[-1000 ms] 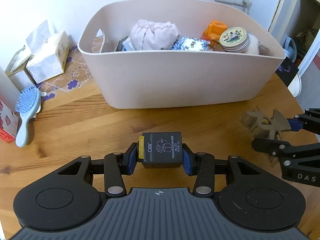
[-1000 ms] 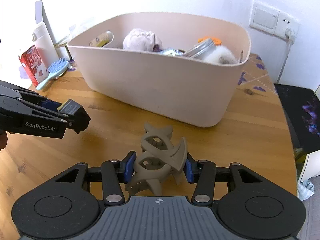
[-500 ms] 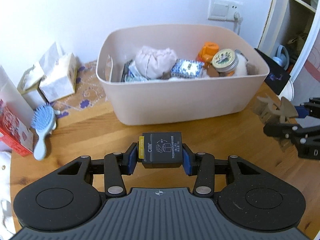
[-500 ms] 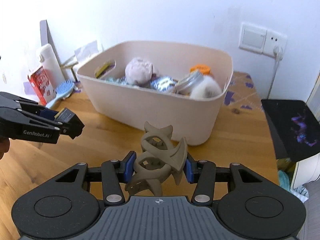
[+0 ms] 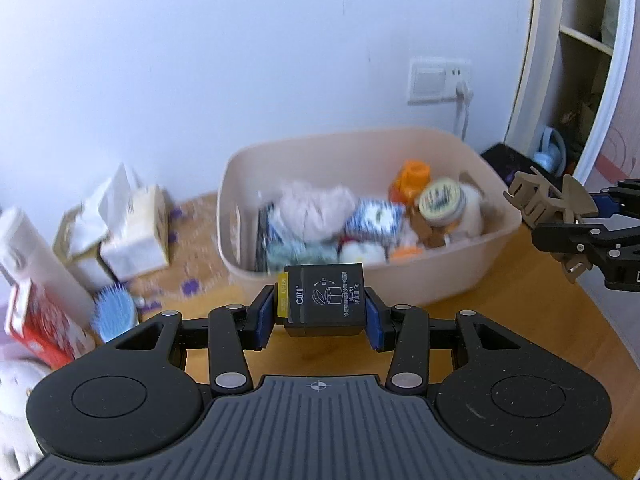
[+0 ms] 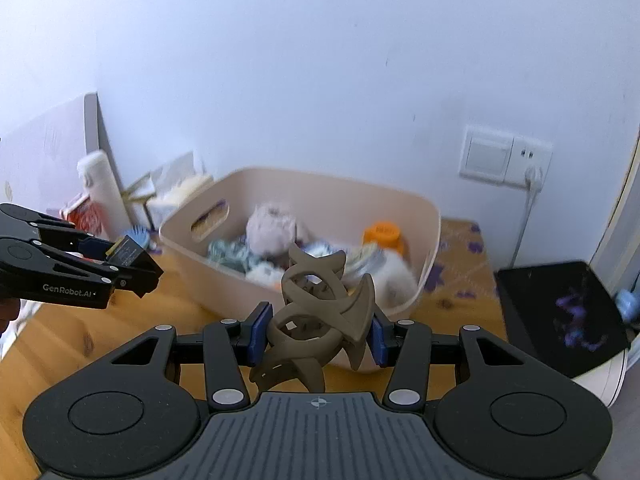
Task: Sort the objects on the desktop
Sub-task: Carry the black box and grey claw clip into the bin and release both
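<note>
My left gripper (image 5: 322, 318) is shut on a small black box (image 5: 325, 300) with a yellow tab, held in the air in front of the beige bin (image 5: 472, 268). My right gripper (image 6: 318, 334) is shut on a brown hair claw clip (image 6: 320, 312), also raised, near the bin (image 6: 224, 284). The bin holds several items: a pink cloth bundle (image 5: 316, 210), an orange-capped bottle (image 5: 412, 176), a round tin (image 5: 442, 198). The left gripper with the box shows in the right wrist view (image 6: 132, 260); the clip shows in the left wrist view (image 5: 548, 204).
A blue hairbrush (image 5: 114, 312), a tissue box (image 5: 132, 236), a white bottle (image 5: 36, 260) and a red carton (image 5: 36, 326) stand left of the bin on the wooden table (image 5: 540, 320). A black pad (image 6: 560, 312) lies at the right. A wall socket (image 6: 504, 158) is behind.
Both grippers have risen well above the table, still holding the box and the clip; the bin's inside now shows from above.
</note>
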Tool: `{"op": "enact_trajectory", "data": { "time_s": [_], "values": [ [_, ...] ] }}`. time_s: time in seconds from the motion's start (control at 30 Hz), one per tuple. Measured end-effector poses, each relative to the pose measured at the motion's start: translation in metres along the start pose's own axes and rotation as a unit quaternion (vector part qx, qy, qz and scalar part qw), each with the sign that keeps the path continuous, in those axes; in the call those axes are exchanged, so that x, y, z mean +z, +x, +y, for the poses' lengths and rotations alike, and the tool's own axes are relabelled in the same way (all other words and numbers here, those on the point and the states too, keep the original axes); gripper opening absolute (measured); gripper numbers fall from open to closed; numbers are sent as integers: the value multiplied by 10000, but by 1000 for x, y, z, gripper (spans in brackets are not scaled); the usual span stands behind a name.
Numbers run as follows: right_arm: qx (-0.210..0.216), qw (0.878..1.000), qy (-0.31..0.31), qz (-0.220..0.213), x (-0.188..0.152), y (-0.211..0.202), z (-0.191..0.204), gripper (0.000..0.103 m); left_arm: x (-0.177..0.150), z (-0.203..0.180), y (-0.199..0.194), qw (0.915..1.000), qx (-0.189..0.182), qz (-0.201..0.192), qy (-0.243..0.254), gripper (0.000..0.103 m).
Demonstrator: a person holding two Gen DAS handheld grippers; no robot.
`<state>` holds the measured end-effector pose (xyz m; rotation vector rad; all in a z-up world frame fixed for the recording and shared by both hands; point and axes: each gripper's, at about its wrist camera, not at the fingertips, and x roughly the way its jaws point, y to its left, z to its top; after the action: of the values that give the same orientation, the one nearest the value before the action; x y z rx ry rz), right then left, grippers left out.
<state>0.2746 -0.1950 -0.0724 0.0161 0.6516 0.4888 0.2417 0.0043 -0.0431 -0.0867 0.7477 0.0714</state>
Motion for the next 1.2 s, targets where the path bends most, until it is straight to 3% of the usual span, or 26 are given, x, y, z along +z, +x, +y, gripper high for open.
{"op": "enact_trajectory", "data": {
  "time_s": [0.3,0.6,1.2],
  "values": [
    [-79,9991,-69,-417,35,-3,-5,46,38,8,3,9993,53,-356,48,45],
    [-194,9986,-201,-455,58,17,-19,46,63,5,24,9987,134,-471,152,45],
    [10,9987,-489,116,71,100,-29,46,70,1,100,9993,227,210,-209,45]
  ]
}}
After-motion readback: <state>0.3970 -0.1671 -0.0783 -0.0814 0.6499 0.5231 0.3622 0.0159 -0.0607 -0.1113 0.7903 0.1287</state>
